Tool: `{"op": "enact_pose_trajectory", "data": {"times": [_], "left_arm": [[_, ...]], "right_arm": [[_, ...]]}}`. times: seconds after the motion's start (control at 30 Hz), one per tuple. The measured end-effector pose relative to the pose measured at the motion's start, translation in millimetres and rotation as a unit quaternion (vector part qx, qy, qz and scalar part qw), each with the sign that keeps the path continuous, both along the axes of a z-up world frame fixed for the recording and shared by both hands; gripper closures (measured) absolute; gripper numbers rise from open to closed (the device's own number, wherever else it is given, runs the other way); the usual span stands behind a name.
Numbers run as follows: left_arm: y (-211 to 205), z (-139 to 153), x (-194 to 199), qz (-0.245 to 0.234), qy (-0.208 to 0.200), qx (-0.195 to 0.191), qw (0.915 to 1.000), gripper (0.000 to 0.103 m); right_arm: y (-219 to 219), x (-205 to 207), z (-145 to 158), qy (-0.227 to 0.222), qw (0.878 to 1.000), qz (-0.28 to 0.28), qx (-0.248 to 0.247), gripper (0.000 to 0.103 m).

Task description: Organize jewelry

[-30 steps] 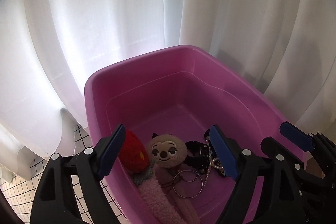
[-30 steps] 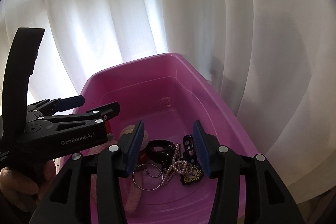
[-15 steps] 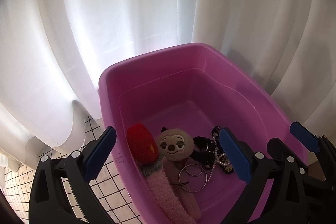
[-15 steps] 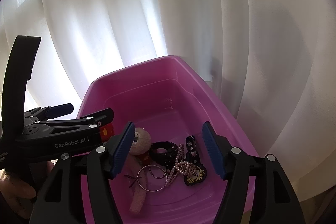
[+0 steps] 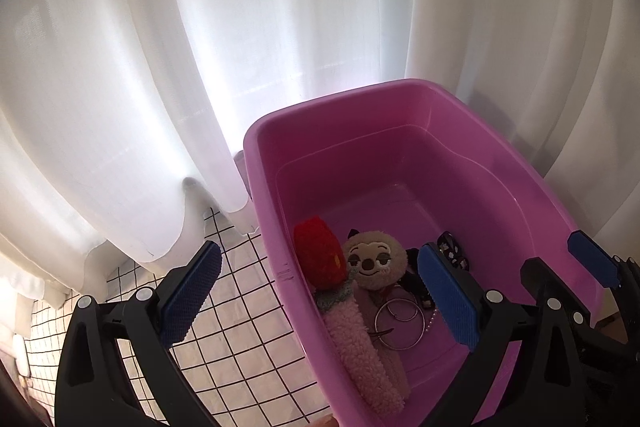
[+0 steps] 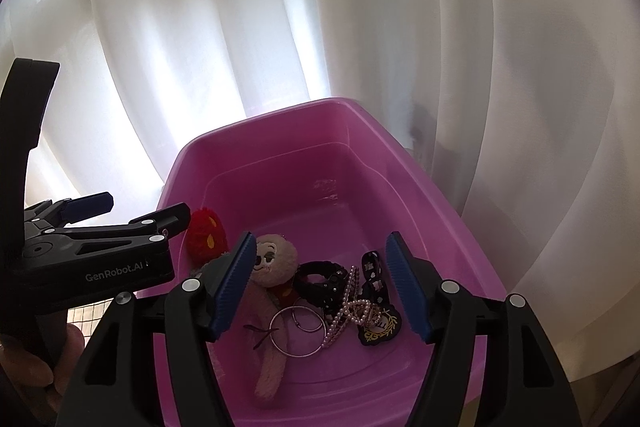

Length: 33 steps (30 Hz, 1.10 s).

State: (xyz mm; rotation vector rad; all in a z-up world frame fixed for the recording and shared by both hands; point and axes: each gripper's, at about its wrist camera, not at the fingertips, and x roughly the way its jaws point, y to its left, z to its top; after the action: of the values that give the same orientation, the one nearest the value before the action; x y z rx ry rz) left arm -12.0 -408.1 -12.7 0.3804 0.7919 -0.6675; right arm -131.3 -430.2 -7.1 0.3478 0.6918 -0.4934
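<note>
A pink plastic tub holds a sloth plush, a red plush, silver rings, a pearl strand, a black bracelet and a black-gold badge. My left gripper is open and empty, straddling the tub's near left wall. My right gripper is open and empty above the jewelry. The left gripper also shows in the right wrist view.
White curtains hang close behind and around the tub. A white tablecloth with a black grid lies to the left of the tub.
Both grippers have opened wider and drawn back up from the tub. The left one has shifted left, so its left finger now hangs over the grid cloth.
</note>
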Motion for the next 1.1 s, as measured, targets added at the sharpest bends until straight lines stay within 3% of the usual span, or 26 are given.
{"op": "enact_pose_trajectory", "data": {"times": [1.1], "left_arm": [[10.7,0.1,-0.3,0.007,0.019,0.001,0.9998,0.006]], "right_arm": [[5.0,-0.9,1.8,-0.001,1.0,0.008,-0.008,0.039]]}}
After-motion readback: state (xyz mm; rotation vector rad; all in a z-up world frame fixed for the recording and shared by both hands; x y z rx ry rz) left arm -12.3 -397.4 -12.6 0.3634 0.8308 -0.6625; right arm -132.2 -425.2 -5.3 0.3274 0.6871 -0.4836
